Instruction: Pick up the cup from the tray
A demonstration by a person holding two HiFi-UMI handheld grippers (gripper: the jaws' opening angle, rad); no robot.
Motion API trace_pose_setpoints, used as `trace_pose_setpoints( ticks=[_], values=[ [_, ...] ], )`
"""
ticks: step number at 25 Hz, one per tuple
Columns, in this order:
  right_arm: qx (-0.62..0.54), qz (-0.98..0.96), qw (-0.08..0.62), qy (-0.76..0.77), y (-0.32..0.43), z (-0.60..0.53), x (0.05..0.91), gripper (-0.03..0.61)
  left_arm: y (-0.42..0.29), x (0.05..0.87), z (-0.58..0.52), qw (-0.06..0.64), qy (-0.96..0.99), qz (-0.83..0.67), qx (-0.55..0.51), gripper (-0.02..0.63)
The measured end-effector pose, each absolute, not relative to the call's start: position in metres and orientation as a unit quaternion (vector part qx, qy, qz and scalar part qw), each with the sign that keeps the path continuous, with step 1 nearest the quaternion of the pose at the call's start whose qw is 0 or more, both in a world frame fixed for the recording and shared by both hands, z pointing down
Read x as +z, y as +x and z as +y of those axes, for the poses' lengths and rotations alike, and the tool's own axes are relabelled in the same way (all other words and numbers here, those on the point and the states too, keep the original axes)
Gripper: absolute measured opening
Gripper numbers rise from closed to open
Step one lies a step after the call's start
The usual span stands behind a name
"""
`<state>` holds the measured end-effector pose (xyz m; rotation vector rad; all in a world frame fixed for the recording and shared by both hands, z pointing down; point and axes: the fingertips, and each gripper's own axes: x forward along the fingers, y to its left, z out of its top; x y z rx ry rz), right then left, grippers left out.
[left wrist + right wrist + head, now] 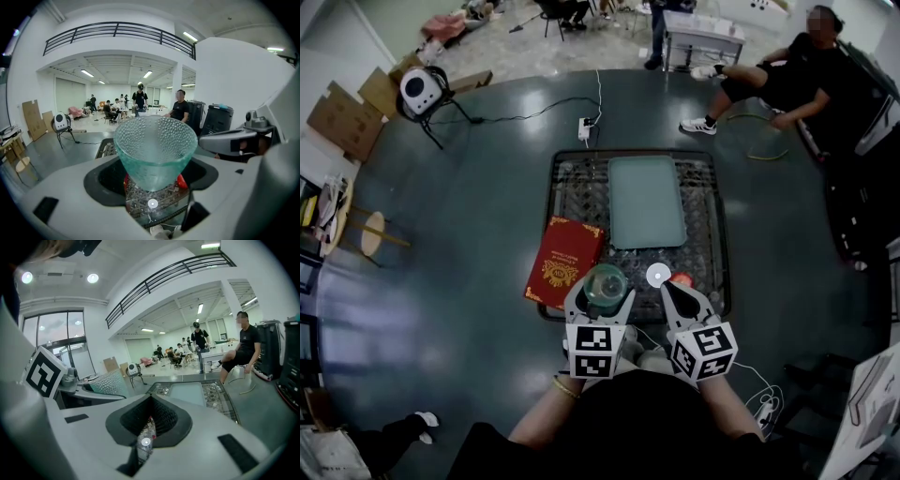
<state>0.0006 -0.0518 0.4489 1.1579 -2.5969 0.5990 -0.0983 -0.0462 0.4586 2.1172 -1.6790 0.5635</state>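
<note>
A teal dimpled glass cup (606,286) sits upright between the jaws of my left gripper (602,298), which is shut on it. In the left gripper view the cup (155,149) fills the gap between the fingers and hangs above the patterned glass table. The pale green tray (647,201) lies bare in the table's middle, well beyond the cup. My right gripper (682,296) is beside the left one at the table's near edge, shut with nothing in it. The right gripper view shows the cup (108,383) to its left and the tray (187,393) ahead.
A red book (563,262) lies left of the tray. A small white disc (658,275) and a red object (681,278) lie on the table (707,234) between the grippers. A person sits at far right; chairs, boxes and cables stand around.
</note>
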Motion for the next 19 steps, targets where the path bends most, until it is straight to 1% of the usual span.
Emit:
trace_pose_setpoints(
  ticks=[19],
  values=[
    [0.201,-0.890,0.123,0.390,-0.0037,-0.0539,0.4487,0.002,-0.1038,0.4569,-0.0508,0.189,0.748,-0.604,0.199,0.360]
  ],
)
